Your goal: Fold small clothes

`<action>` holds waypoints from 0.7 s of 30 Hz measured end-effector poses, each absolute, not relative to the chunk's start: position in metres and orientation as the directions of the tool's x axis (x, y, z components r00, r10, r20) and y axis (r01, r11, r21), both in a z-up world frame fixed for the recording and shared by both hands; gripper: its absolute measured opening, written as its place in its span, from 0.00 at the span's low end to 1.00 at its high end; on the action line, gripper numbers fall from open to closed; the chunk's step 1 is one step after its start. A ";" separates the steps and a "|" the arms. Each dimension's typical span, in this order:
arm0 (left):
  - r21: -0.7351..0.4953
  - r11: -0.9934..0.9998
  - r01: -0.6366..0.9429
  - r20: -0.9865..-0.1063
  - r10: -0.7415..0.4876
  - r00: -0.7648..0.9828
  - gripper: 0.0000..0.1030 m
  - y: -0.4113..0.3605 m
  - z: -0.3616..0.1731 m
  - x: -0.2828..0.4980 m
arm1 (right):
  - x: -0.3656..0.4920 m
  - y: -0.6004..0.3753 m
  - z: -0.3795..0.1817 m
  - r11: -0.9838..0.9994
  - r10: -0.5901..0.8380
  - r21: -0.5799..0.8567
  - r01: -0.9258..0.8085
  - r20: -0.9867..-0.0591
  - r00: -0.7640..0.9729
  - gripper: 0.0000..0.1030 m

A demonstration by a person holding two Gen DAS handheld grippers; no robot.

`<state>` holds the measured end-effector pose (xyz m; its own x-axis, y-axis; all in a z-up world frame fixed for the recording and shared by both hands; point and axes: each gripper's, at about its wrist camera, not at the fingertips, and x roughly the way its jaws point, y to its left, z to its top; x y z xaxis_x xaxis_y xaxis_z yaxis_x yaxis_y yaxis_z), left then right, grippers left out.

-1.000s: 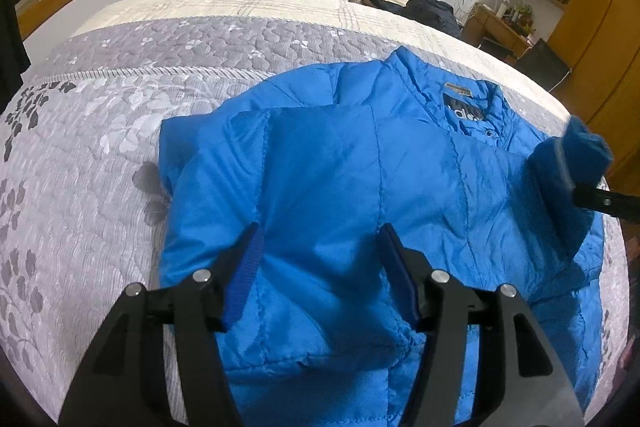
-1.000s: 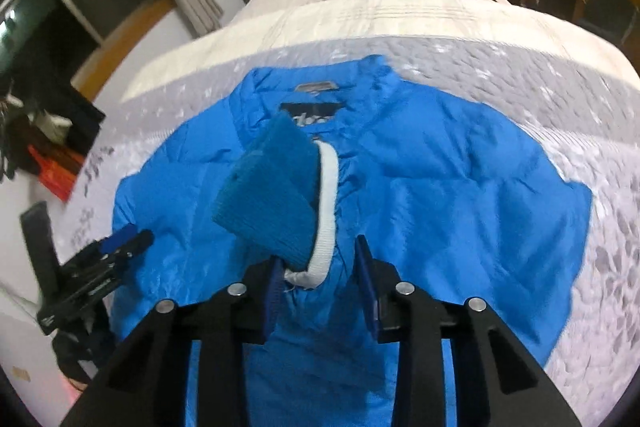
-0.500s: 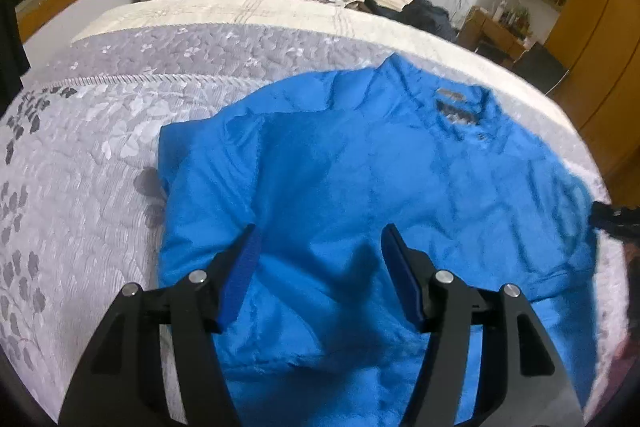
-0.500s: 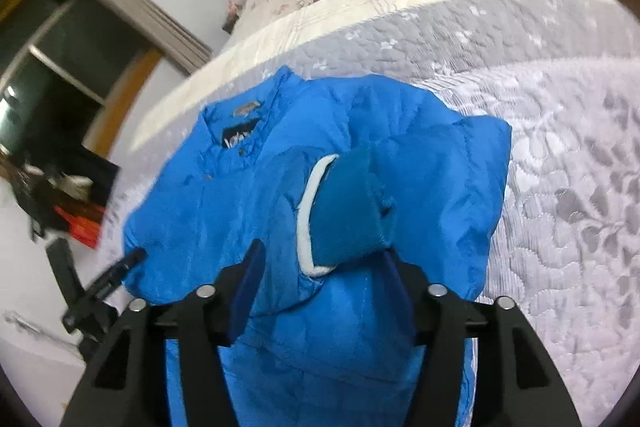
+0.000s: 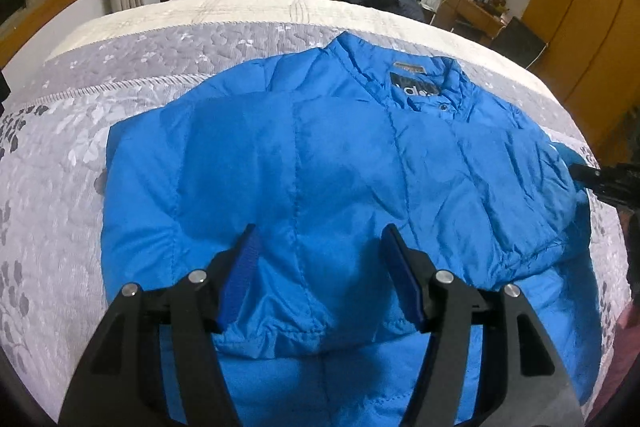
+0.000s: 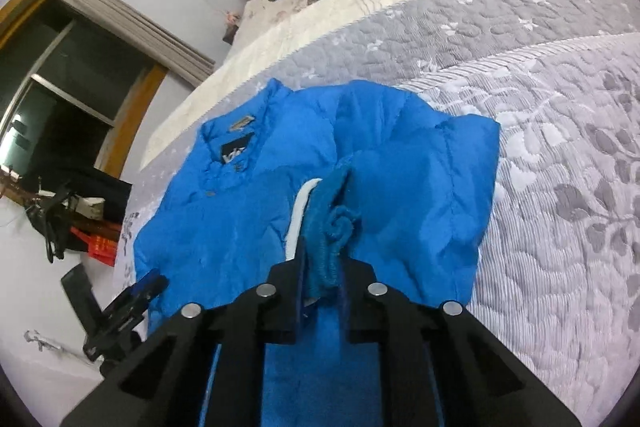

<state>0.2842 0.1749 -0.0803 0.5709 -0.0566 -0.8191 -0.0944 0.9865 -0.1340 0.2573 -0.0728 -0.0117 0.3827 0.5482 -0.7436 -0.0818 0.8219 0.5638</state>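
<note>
Jaws: right gripper (image 6: pixel 320 267) is pinching the knit cuff (image 6: pixel 328 227); left gripper (image 5: pixel 318 267) is hovering wide apart, empty. Jacket (image 5: pixel 340 187) is lying mid-frame on the quilt (image 5: pixel 60 155). Step: sleeve fold, likely. Next: laying the cuff across the chest, then releasing.

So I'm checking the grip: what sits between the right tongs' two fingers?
The jacket's knit cuff, blue with a white edge, is pinched between the right tongs; the right wrist view shows it.

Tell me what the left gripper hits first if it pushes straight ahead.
Probably the blue jacket: the open left gripper points at its quilted front, nothing between, though depth is unclear.
</note>
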 end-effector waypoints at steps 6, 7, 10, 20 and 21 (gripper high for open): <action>-0.128 0.989 -0.073 -0.821 -0.065 0.567 0.61 0.175 -0.081 0.285 | 0.259 -0.074 -0.022 0.859 0.494 0.509 -0.057 -0.793 0.356 0.12; -0.113 0.992 -0.064 -0.823 -0.057 0.565 0.61 0.174 -0.083 0.285 | 0.261 -0.072 -0.029 0.866 0.483 0.496 -0.053 -0.805 0.345 0.12; -0.096 0.994 -0.060 -0.823 -0.045 0.567 0.61 0.173 -0.087 0.287 | 0.262 -0.069 -0.036 0.874 0.473 0.483 -0.059 -0.814 0.337 0.13; -0.109 0.989 -0.097 -0.794 -0.028 0.607 0.68 0.166 -0.054 0.268 | 0.236 -0.053 0.019 0.937 0.345 0.326 -0.125 -0.816 0.463 0.25; -0.115 0.988 -0.099 -0.791 -0.031 0.610 0.68 0.164 -0.051 0.266 | 0.236 -0.049 0.022 0.931 0.362 0.336 -0.140 -0.812 0.458 0.25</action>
<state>0.2658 0.1641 -0.0508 0.6105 -0.0311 -0.7914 -0.0988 0.9884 -0.1150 0.2355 -0.0488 0.0217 0.4579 0.3618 -0.8121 -0.1397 0.9314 0.3362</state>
